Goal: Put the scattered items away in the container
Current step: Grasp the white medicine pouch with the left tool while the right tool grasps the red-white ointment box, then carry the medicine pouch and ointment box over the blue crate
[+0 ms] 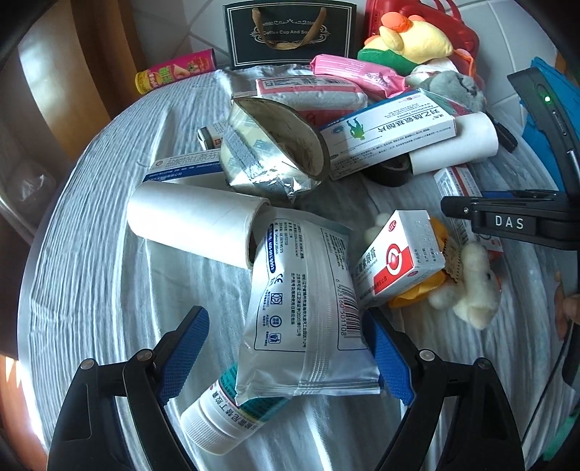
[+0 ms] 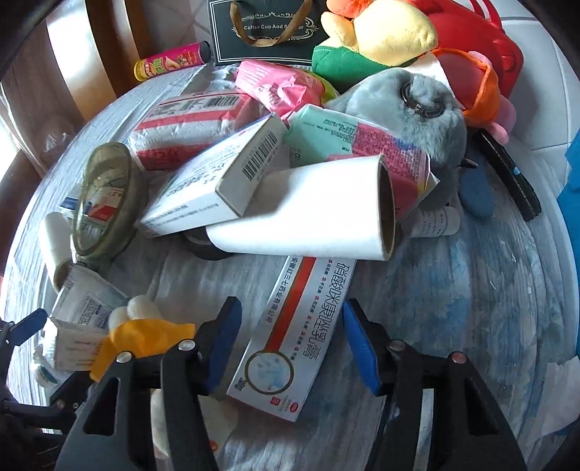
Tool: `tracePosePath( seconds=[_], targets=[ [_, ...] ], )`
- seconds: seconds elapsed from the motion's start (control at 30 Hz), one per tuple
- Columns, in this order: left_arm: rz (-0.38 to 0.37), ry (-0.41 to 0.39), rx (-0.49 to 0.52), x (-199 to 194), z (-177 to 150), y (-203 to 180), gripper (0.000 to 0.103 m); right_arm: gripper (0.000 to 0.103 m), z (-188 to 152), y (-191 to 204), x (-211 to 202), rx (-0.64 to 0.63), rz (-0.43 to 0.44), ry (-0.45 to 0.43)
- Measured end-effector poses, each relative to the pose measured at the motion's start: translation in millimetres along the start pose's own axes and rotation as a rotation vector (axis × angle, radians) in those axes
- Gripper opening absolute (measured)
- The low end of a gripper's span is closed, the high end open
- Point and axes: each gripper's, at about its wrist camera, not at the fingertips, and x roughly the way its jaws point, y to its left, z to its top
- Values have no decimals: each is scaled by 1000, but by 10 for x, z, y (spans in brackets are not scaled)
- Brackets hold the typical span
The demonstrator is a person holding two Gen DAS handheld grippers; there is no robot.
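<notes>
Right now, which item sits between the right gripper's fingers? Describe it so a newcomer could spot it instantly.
Start at the black gift bag at the table's far edge, then come down past the white paper roll toward the right gripper. Between its open blue pads lies a long white ointment box, its far end tucked under the roll. Its lengthwise red stripe and large dark Chinese lettering set it apart from nearby boxes.

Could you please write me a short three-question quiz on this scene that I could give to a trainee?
1. True or false: the left tool is closed on the silver pouch.
2. What lies between the open fingers of the right tool? A) the long red-and-white box B) a white roll C) a pink packet
3. Which item rests on the yellow plush toy: the red-and-white box or the crisps tube?

Key: 1 false, it is open around it; 2 A; 3 the red-and-white box.
</notes>
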Motion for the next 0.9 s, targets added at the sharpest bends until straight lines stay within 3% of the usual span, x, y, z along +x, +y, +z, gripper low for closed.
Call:
tracePosePath(
  seconds=[0.13, 0.2, 0.23, 0.37, 0.57, 0.9],
  targets=[
    [-29, 3, 3, 34, 6, 15, 85, 50, -13, -61, 44, 6, 17, 18],
    [-59, 3, -2, 50, 10, 35, 74, 49, -25, -109, 3, 16, 45, 19],
    [-80, 8, -1, 61, 5, 39, 60, 49, -38, -137, -29, 21, 55, 18],
    [-98, -2, 12, 33, -17, 44, 49, 46, -127, -272, -172, 54, 85, 2],
    [-104, -20, 30, -122, -73, 57, 45, 45, -222, -337, -400, 53, 100, -32],
    [-111, -122, 118, -617, 25, -113, 43, 42, -303, -357, -760, 34, 106, -98]
  ],
)
